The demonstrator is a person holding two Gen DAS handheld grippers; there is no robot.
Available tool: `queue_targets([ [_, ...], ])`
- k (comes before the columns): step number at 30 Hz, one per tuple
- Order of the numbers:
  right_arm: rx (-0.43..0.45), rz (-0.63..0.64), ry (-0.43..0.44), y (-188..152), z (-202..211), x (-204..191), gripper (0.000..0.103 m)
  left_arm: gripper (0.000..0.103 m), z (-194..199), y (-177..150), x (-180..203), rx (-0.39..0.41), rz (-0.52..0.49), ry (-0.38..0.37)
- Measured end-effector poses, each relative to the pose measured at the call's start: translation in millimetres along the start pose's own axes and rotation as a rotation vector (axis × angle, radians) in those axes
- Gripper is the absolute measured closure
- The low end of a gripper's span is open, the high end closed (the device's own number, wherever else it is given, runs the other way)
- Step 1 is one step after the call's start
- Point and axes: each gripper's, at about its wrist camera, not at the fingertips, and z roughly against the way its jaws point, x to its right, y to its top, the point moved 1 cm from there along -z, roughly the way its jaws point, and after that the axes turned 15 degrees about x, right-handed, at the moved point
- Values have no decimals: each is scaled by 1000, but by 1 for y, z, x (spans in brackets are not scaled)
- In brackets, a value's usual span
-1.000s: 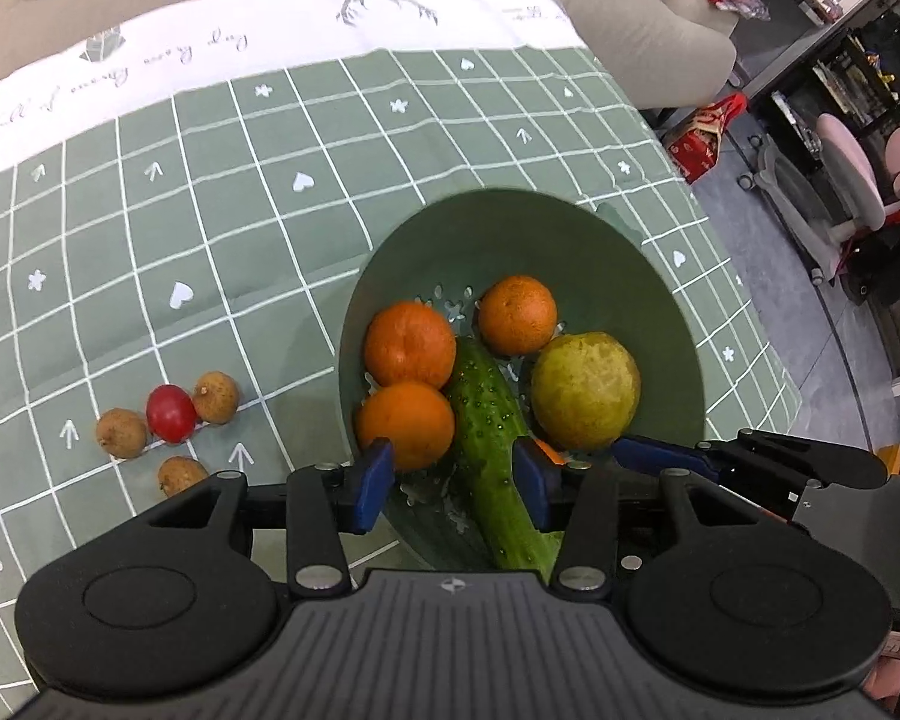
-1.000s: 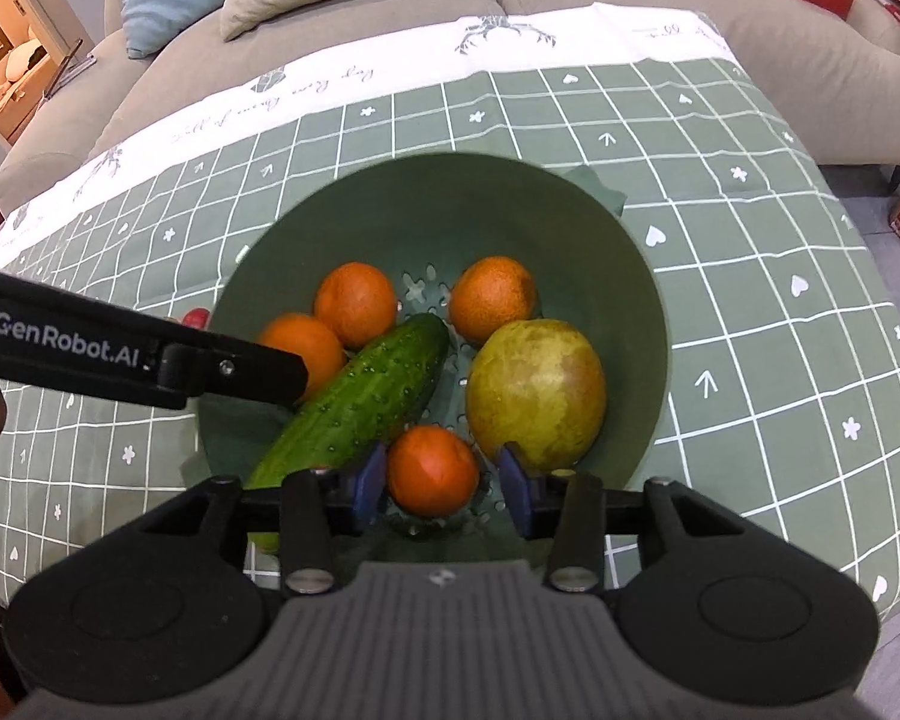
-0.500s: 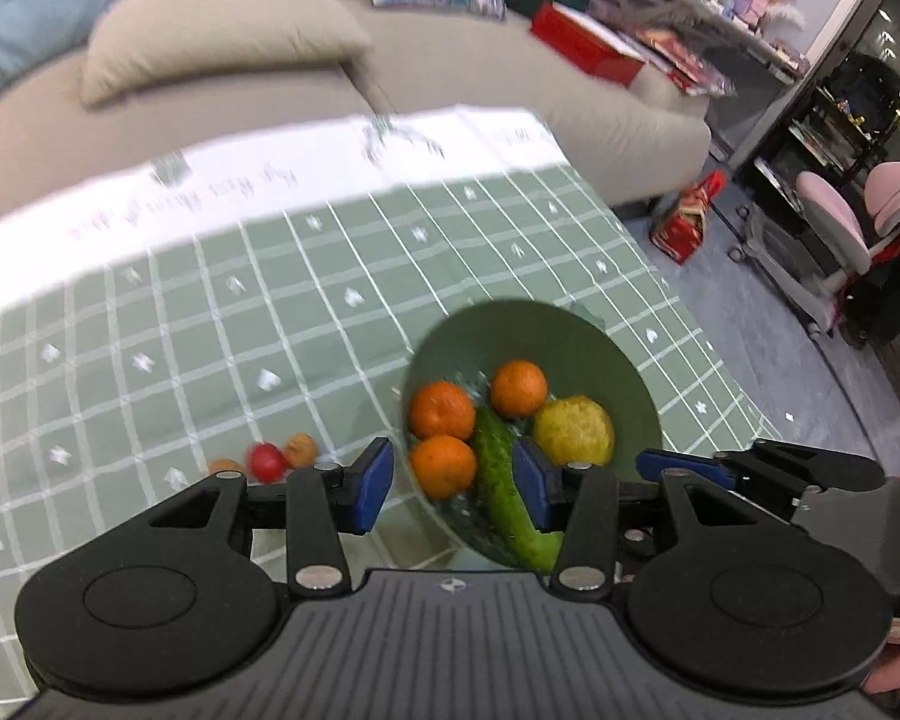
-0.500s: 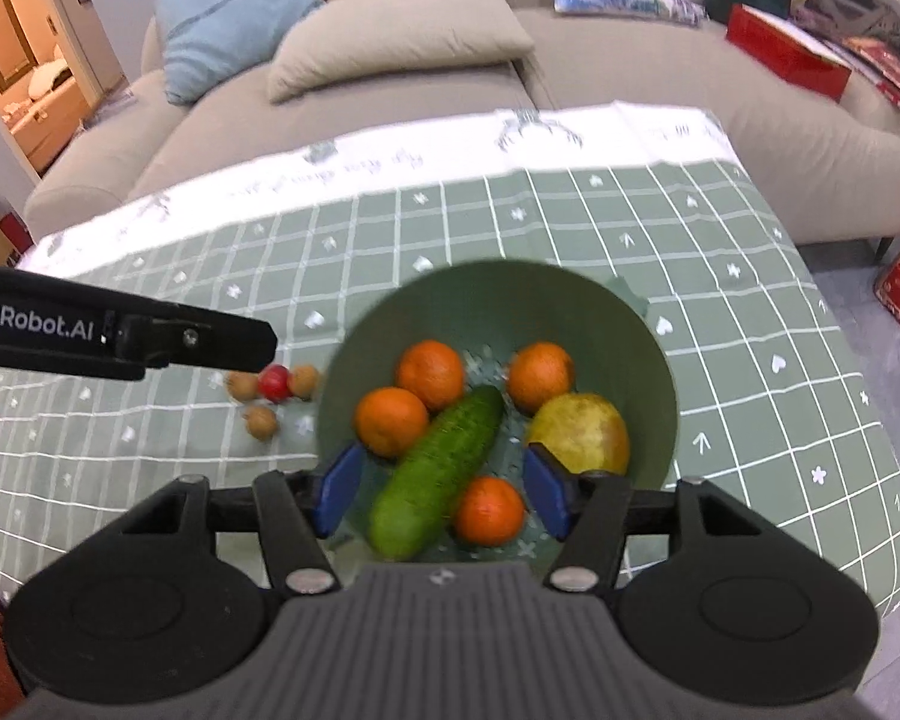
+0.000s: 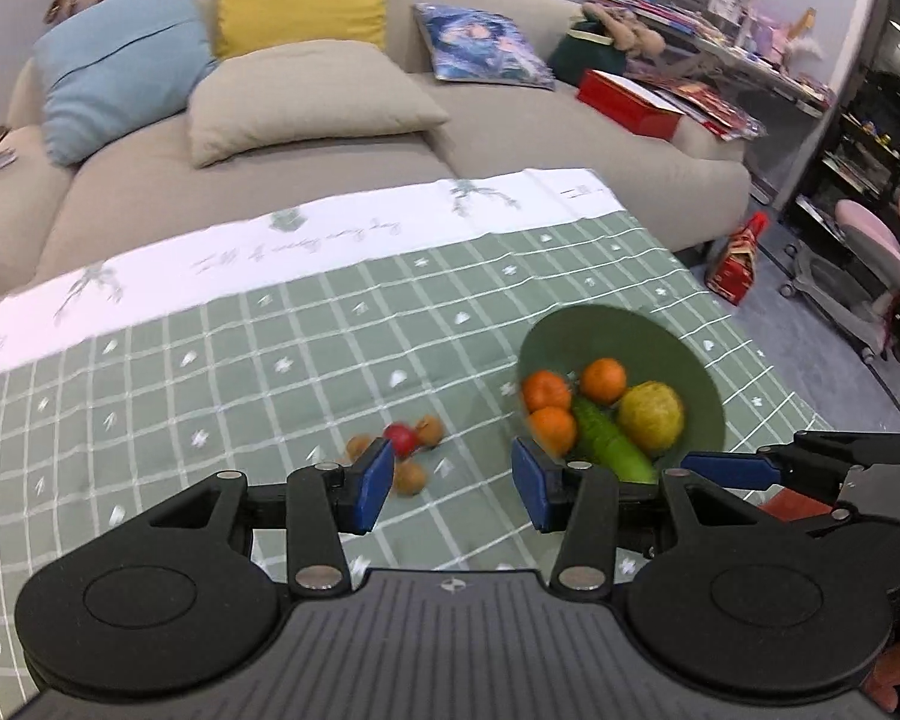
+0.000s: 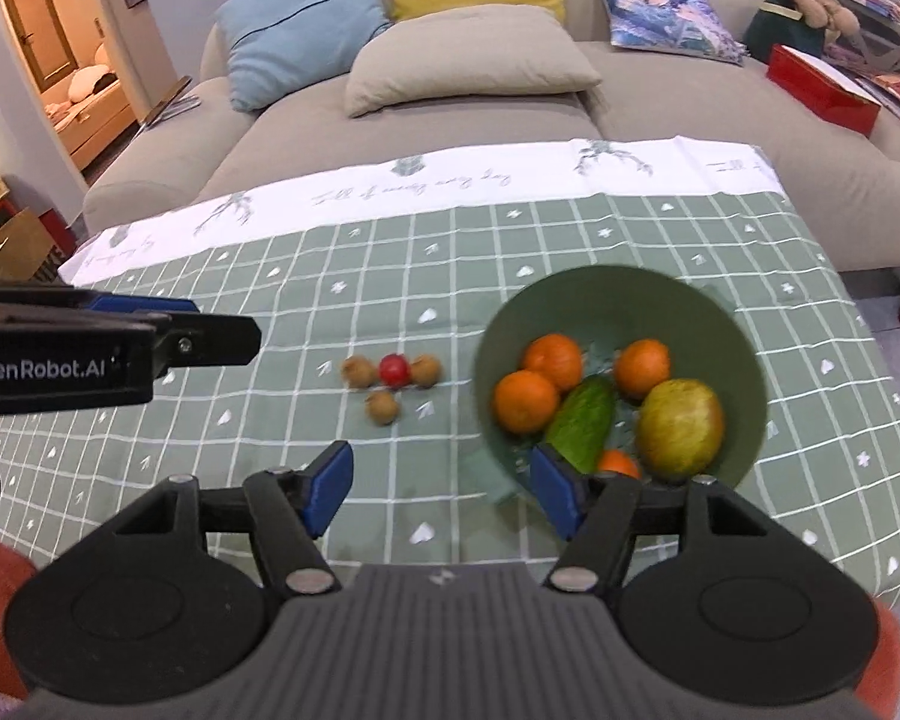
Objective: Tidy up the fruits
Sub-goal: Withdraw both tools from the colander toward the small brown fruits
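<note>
i have both claws high over the table; left gripper (image 5: 450,489) spread apart and empty, right gripper (image 6: 444,495) likewise apart, holding nothing; the green bowl (image 6: 744,330) sits right of centre with oranges, cucumber (image 6: 582,423) and pear (image 6: 681,426) inside; four small fruits (image 6: 393,384) lie clustered just left of it on the cloth; i judge the next pick is there, so i'd drop straight down, straddle one and avoid nudging its neighbours; wide bare cloth (image 6: 270,276) at left, table edge close at lower right
</note>
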Motion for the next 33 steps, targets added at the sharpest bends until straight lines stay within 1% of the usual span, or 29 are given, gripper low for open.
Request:
queue_targets([
  [12, -53, 138, 68, -33, -7, -57, 40, 49, 21, -56, -42, -18, 61, 108],
  [14, -57, 158, 78, -35, -7, -63, 37, 49, 24, -62, -48, -27, 73, 113],
  [15, -57, 166, 82, -34, -9, -65, 32, 49, 25, -65, -50, -28, 80, 114],
  [17, -55, 181, 87, -35, -10, -70, 31, 49, 28, -70, -54, -28, 94, 118],
  [23, -67, 212, 110, -38, -19, -78, 31, 49, 29, -77, -62, -31, 122, 116],
  [27, -67, 226, 125, -39, -25, -80, 32, 49, 23, -77, -64, -29, 133, 102],
  [29, -69, 228, 130, -39, -30, -78, 33, 49, 20, -77, -65, -26, 137, 85],
  [33, -70, 246, 128, -35, -41, -74, 43, 49, 10, -74, -65, -20, 130, 57],
])
